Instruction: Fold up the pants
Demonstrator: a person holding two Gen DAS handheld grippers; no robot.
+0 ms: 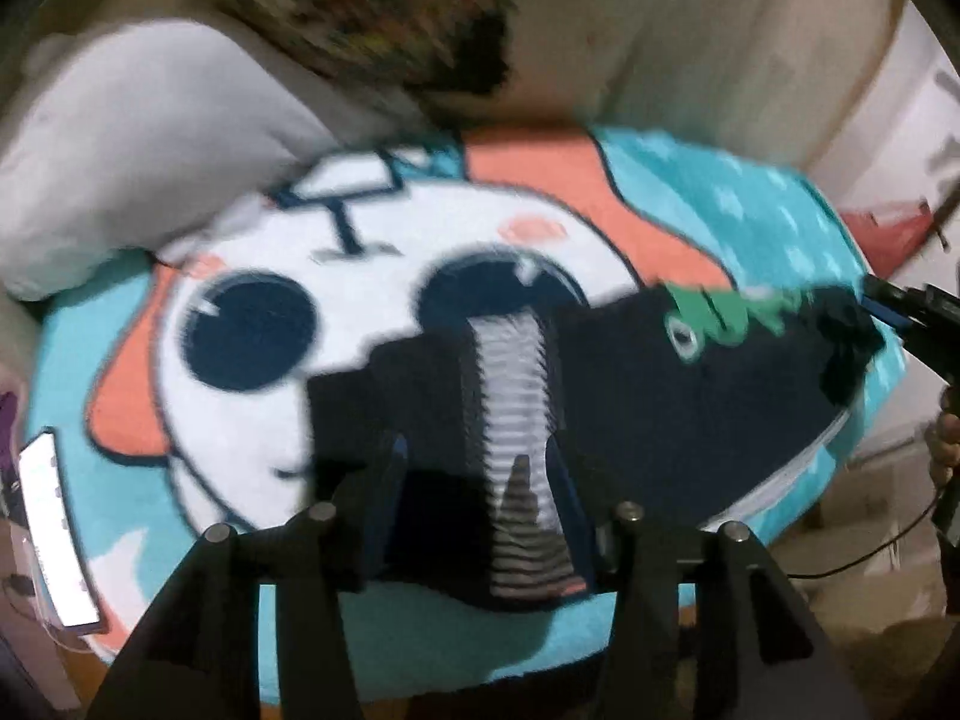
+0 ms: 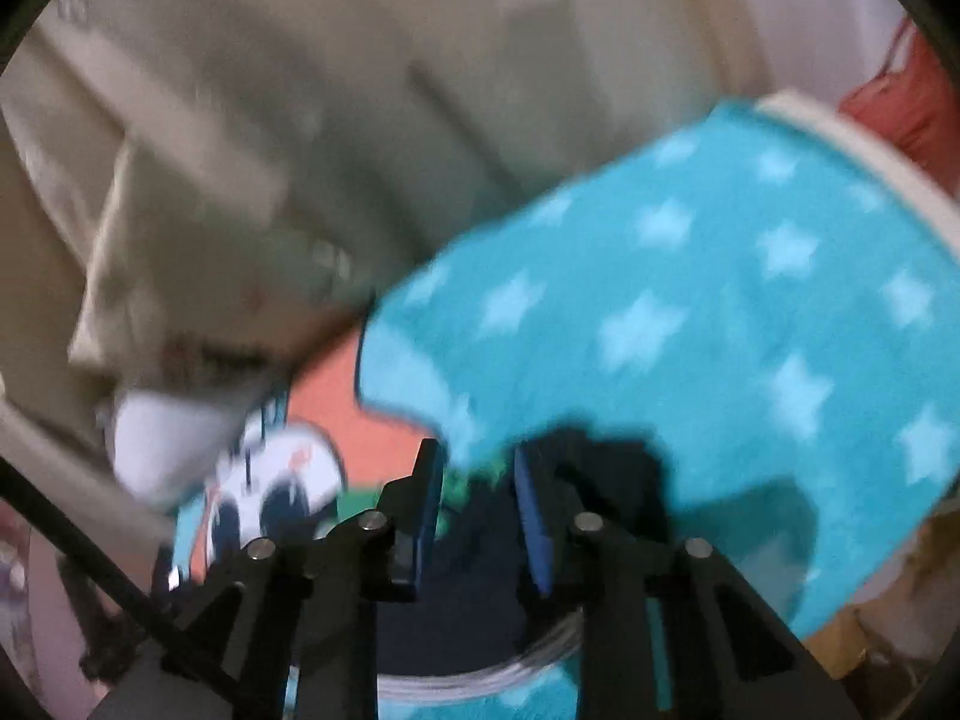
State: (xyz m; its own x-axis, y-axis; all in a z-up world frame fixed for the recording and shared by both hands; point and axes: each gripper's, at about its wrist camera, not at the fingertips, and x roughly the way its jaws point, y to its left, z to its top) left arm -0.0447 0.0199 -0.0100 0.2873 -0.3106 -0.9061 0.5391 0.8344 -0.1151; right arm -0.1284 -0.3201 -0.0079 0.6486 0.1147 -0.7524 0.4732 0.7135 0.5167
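Dark navy pants (image 1: 648, 396) with a grey striped waistband and a green print lie across a turquoise cartoon-face blanket (image 1: 258, 372). My left gripper (image 1: 480, 492) has its fingers on either side of the striped waistband, holding the fabric. My right gripper (image 2: 480, 510) grips bunched navy fabric (image 2: 468, 576) of the pants between its blue pads; it also shows at the right edge of the left wrist view (image 1: 900, 312), at the far end of the pants. Both views are blurred by motion.
A white pillow (image 1: 138, 138) lies at the blanket's far left. A phone (image 1: 54, 528) sits at the left edge. A dark patterned cushion (image 1: 384, 18) is behind. A red object (image 2: 906, 102) sits at the far right. The blanket's starred part (image 2: 720, 300) fills the right.
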